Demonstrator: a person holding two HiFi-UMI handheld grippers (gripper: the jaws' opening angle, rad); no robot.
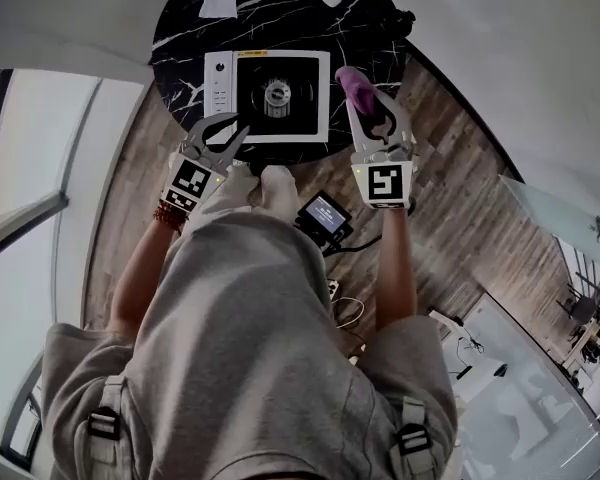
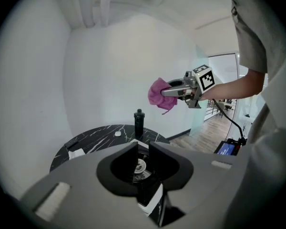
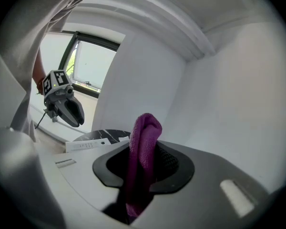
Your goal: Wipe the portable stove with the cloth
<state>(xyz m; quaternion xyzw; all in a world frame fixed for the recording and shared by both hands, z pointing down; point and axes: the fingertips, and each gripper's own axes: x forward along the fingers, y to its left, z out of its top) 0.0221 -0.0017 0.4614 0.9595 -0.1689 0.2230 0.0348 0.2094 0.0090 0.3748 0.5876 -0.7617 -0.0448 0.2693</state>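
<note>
Print on portable stove (image 1: 277, 96) is unreadably small.

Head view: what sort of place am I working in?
Likely an office or studio room, not a kitchen: portable stove on a small round marble table, wood-plank floor, tall window alongside.

table (image 1: 180, 38): stove (image 1: 242, 98) on near half, burner (image 1: 276, 95) at its middle, controls (image 1: 218, 88) along its left | napkin (image 1: 220, 4) behind stove, far left | bottle (image 1: 405, 20) at far right edge | left gripper (image 1: 230, 126) over stove's near left corner | cloth (image 1: 355, 86) in right gripper (image 1: 365, 103), right of stove
</note>
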